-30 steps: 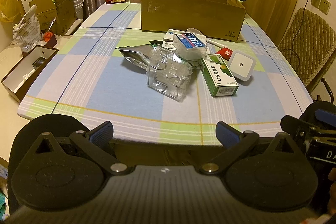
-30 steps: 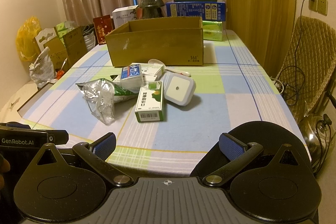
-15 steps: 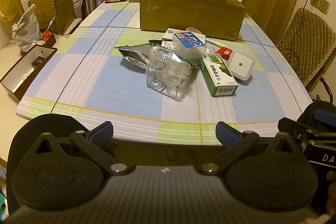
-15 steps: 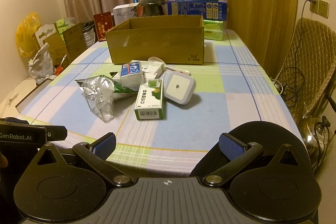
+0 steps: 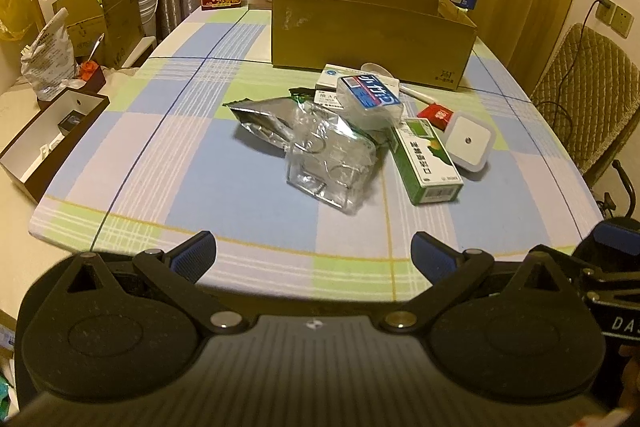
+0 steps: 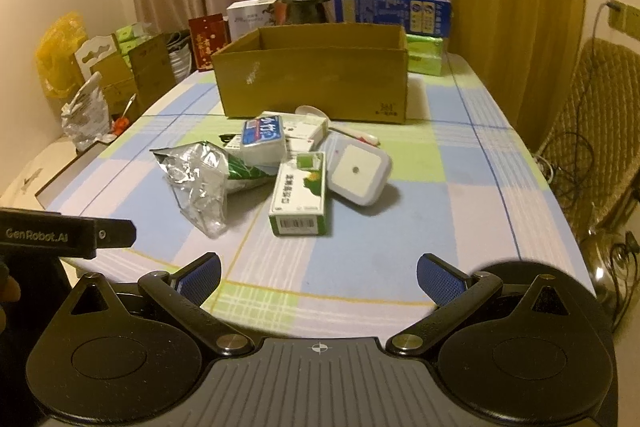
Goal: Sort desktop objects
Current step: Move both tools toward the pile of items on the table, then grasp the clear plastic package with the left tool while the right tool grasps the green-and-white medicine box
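Both your grippers, left [image 5: 314, 254] and right [image 6: 319, 275], hang spread, empty, at the table's [image 5: 240, 223] near edge. Green box [image 6: 299, 194] lies ahead mid-pile, long axis toward you, nearer your right; carton [image 6: 312, 83] behind.

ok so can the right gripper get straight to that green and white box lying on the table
Probably yes. The right gripper is open and empty, and only bare tablecloth lies between it and the green and white box, whose barcode end faces it. The night light leans beside the box.
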A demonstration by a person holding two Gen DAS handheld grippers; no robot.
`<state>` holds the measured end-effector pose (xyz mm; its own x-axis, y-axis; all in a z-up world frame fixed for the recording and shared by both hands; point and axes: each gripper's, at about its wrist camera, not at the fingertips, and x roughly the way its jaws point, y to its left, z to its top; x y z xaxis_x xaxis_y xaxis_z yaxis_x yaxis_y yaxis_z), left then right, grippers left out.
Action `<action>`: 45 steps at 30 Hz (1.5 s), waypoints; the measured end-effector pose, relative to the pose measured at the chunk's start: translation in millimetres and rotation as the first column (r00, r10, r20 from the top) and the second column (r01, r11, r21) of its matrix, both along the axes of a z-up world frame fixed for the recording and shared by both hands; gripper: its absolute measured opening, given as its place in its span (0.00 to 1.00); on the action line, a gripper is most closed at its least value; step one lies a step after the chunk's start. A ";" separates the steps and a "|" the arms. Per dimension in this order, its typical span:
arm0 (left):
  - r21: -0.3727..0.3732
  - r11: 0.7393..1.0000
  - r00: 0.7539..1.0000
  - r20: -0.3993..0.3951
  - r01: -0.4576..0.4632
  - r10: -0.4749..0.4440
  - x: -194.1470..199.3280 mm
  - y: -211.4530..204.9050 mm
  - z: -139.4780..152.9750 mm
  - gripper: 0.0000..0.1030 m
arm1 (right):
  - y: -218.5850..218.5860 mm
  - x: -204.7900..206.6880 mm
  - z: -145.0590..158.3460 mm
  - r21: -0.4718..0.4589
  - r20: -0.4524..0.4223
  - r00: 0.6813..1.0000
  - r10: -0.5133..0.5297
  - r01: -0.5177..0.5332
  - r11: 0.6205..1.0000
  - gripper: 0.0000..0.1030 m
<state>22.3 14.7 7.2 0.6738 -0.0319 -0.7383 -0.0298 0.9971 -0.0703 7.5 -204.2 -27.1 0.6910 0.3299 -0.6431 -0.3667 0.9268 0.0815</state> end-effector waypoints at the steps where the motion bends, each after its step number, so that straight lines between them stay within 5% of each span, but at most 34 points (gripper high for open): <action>1: -0.002 1.000 1.000 -0.001 0.002 -0.002 3.6 1.3 -0.2 0.99 | 2.6 2.8 -0.5 -0.003 0.004 1.000 0.006 -0.006 1.000 0.98; 9: -0.003 0.998 0.998 -0.009 0.069 -0.069 45.4 11.0 -9.6 0.99 | 21.7 43.7 -17.5 -0.013 -0.039 0.999 0.019 -0.020 1.000 0.98; 15: 0.089 0.981 0.985 -0.022 0.175 -0.174 77.3 11.5 -25.7 0.99 | 35.2 75.2 -38.8 -0.055 -0.081 0.996 0.034 -0.038 0.998 0.98; 27: 0.169 0.876 0.892 -0.087 0.453 -0.444 119.9 -3.6 -66.9 0.93 | 51.4 118.5 -67.2 -0.067 -0.101 0.992 0.079 -0.086 0.994 0.80; 45: 0.143 0.865 0.876 -0.083 0.482 -0.474 130.7 -6.1 -80.6 0.62 | 63.5 131.9 -77.8 -0.067 -0.081 0.991 0.102 -0.108 0.992 0.75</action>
<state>153.0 8.6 -73.4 0.5722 -0.2249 -0.7887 0.4538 0.8878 0.0760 139.4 -140.7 -104.9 0.6024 0.3496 -0.7175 -0.4573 0.8880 0.0487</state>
